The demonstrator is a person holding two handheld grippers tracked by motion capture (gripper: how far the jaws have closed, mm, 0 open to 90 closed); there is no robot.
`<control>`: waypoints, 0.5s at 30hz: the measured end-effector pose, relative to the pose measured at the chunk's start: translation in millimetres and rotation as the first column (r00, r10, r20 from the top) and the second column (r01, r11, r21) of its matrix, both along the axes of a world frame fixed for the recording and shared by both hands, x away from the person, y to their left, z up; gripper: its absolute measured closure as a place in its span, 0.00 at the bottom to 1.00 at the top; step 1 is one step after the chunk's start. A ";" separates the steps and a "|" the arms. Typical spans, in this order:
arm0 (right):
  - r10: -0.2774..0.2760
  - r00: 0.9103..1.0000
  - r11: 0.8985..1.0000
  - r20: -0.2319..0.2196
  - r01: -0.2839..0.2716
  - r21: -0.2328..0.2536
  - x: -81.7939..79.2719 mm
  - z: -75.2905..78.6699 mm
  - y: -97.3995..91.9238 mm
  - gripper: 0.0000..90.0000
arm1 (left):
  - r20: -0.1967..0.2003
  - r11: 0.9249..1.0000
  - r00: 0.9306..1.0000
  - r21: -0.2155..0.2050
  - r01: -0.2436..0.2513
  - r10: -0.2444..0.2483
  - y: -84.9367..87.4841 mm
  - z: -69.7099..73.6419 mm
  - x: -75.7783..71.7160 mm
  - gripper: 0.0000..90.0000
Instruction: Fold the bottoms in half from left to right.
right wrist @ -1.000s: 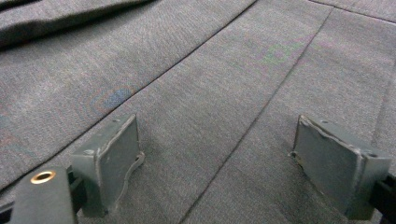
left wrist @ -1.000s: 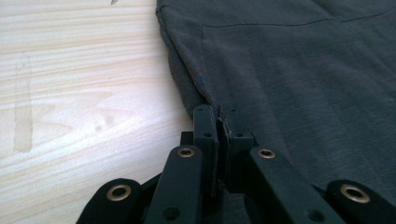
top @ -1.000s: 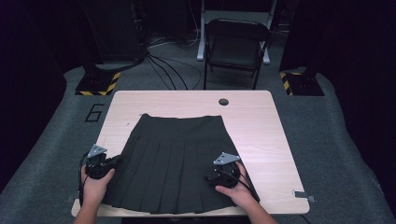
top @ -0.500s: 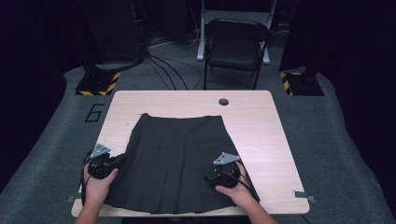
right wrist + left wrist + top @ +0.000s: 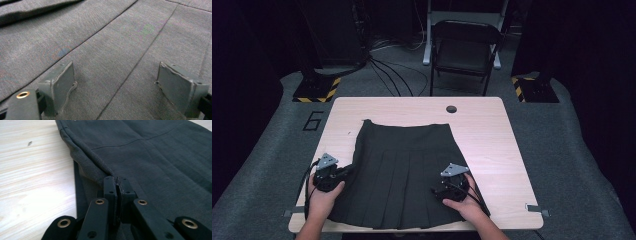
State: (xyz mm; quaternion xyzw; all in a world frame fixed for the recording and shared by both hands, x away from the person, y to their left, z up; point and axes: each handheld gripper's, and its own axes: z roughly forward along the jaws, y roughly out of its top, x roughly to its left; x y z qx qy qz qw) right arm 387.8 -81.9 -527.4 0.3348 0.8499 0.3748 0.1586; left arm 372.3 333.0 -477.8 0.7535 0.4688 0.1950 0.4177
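Observation:
A dark grey pleated skirt (image 5: 404, 165) lies flat on the wooden table (image 5: 492, 135), waistband at the far end. My left gripper (image 5: 346, 172) is at the skirt's left side edge and is shut on that edge; in the left gripper view its jaws pinch a raised fold of the skirt (image 5: 100, 167) at my left gripper (image 5: 117, 182). My right gripper (image 5: 438, 191) rests over the skirt's lower right part with its jaws wide apart. In the right gripper view the pads (image 5: 61, 82) hover just above the skirt (image 5: 112, 45), with my right gripper (image 5: 117, 86) holding nothing.
A round cable hole (image 5: 451, 109) sits near the table's far edge. A black folding chair (image 5: 464, 47) stands beyond the table, with cables on the floor. Bare wood (image 5: 32, 170) lies left of the skirt.
My left gripper has shifted slightly right and up along the skirt's left edge, lifting the pinched fabric a little. The right hand has stayed put.

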 end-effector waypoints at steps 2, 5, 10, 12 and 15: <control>0.001 1.000 1.000 -0.001 -0.001 0.000 0.0 0.1 0.0 0.15 | -0.003 1.000 1.000 -0.001 0.008 -0.008 -2.5 1.0 -0.7 0.96; 0.000 1.000 1.000 0.000 0.000 0.000 0.0 0.0 0.0 0.15 | -0.002 1.000 1.000 0.000 0.018 -0.018 -4.3 1.8 -1.2 0.96; 0.000 1.000 1.000 0.000 0.000 0.000 0.0 0.0 0.0 0.15 | 0.000 0.999 0.999 -0.001 0.032 -0.032 -9.2 3.3 -2.8 0.96; 0.000 1.000 1.000 0.000 0.000 0.000 0.0 0.0 0.0 0.15 | 0.003 0.999 0.999 0.001 0.040 -0.040 -11.5 4.1 -3.6 0.96; 0.000 1.000 1.000 0.000 0.000 0.000 0.0 0.0 0.0 0.15 | 0.004 0.999 0.999 -0.005 0.045 -0.045 -14.9 4.9 -4.7 0.96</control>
